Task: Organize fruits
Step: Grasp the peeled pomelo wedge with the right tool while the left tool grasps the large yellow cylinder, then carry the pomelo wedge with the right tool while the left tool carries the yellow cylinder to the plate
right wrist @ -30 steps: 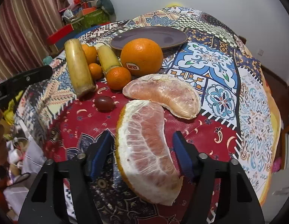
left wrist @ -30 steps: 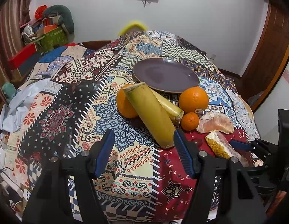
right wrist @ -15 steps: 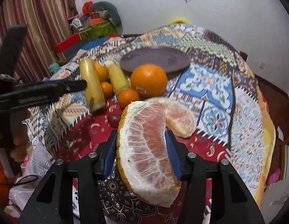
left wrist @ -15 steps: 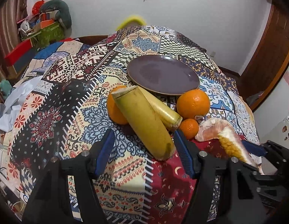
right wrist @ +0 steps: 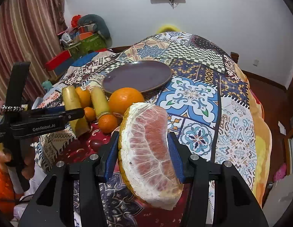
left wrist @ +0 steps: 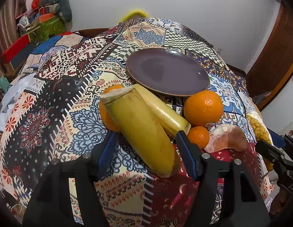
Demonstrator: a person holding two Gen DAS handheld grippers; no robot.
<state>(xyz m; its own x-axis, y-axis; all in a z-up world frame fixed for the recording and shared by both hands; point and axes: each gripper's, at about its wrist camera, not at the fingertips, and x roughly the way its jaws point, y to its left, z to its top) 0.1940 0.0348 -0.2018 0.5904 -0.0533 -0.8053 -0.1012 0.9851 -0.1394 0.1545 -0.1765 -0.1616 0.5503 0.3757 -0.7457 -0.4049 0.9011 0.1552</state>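
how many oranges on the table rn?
4: one large orange before the plate, a small orange below it, two others between the banana pieces. More may be hidden.

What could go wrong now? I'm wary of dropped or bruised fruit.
The right gripper pinches a peeled pomelo wedge; its soft flesh could tear or slip. The left gripper straddles a banana leaning on an orange; lifting it may set that orange rolling.

Right tool (right wrist: pixel 142 151) closed on pomelo wedge (right wrist: pixel 148 151), lifted it
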